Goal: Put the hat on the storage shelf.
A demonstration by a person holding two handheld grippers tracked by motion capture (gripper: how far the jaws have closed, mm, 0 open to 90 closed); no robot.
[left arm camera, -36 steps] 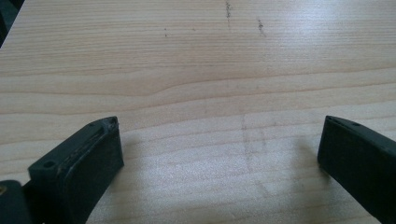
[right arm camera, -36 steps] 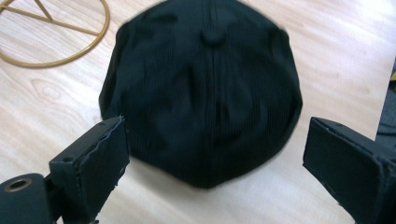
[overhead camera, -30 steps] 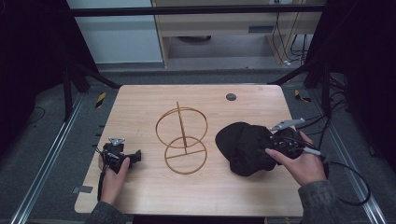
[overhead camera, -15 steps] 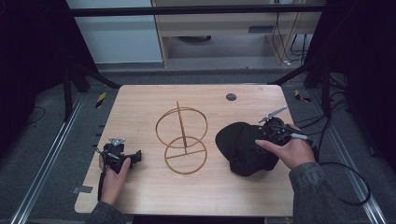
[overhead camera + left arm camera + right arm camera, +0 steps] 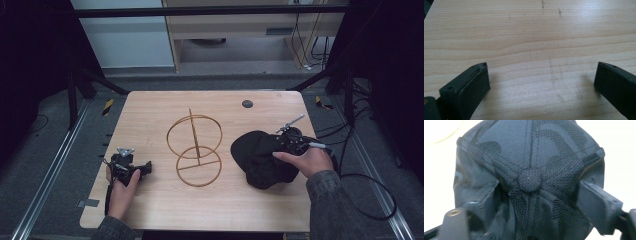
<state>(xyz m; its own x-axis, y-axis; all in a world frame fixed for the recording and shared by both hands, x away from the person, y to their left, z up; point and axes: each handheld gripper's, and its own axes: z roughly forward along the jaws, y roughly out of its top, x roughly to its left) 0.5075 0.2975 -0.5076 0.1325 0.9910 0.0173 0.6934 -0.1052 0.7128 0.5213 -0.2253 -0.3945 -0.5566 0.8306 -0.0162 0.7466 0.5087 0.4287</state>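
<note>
Nearest you, your left hand (image 5: pixel 120 186) rests on the table (image 5: pixel 150 220) at its front left and holds the left gripper (image 5: pixel 146 169) low over the wood. In the left gripper view its jaws stand wide apart, with bare wood grain between them and nothing in their gap.

Your right hand (image 5: pixel 306 161) lies further in, on the right side of the table, and its right gripper (image 5: pixel 272 150) sits on top of the cap (image 5: pixel 257 160). The cap is black, crown up, right of the middle and just beside the wire stand (image 5: pixel 196 150) without touching it, as far as the high view shows. In the right gripper view the jaws straddle the crown, one on each side of the top button (image 5: pixel 529 180); they have just been closing, with the cloth of the cap between them. The cloth bunches against the left jaw, yet the picture is dim and overexposed at the edges, so you probably have contact on that side only, and a firm pinch is not plain.

The stand is two thin wooden rings on an upright post, at the middle of the table, well apart from your left gripper.

Beyond it, near the far edge, a small dark disc (image 5: pixel 247 104) lies on the wood.
</note>
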